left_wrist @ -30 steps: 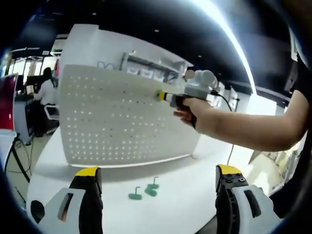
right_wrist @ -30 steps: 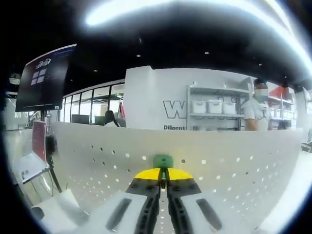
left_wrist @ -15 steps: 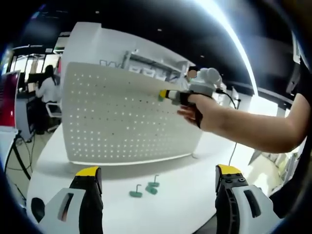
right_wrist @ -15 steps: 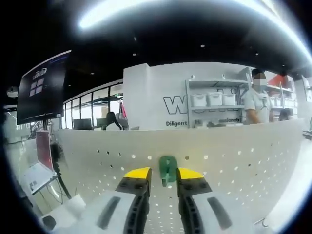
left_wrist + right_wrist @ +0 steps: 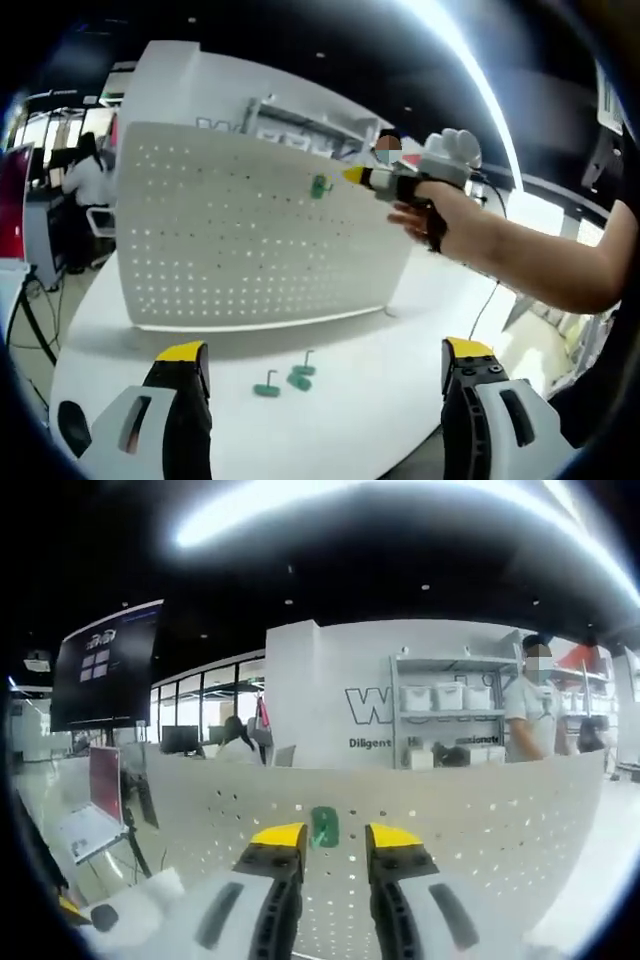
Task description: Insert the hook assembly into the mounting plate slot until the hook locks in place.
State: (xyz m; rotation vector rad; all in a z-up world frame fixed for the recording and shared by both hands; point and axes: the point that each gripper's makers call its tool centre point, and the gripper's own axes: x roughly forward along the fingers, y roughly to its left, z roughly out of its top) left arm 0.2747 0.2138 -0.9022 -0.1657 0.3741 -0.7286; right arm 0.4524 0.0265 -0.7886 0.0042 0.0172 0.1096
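A white perforated mounting plate (image 5: 240,240) stands upright on the white table (image 5: 400,390). One green hook (image 5: 320,186) hangs on its upper part. In the left gripper view, a hand holds my right gripper (image 5: 353,176) just right of that hook, apart from it. In the right gripper view, the hook (image 5: 324,826) sits on the plate (image 5: 480,810) beyond my right gripper (image 5: 335,838), whose yellow-tipped jaws stand open and hold nothing. My left gripper (image 5: 325,360) hovers wide open low over the table. Two more green hooks (image 5: 267,388) (image 5: 300,378) lie on the table before the plate.
A person's forearm (image 5: 520,260) reaches in from the right. Behind the plate are shelves with white bins (image 5: 440,698), a standing person (image 5: 535,710), a dark hanging screen (image 5: 105,670) and a laptop (image 5: 85,820) on a stand at the left.
My right gripper opened, let go of the green hook and drew back from the plate. The hook stays hanging on the plate. The left gripper stays open.
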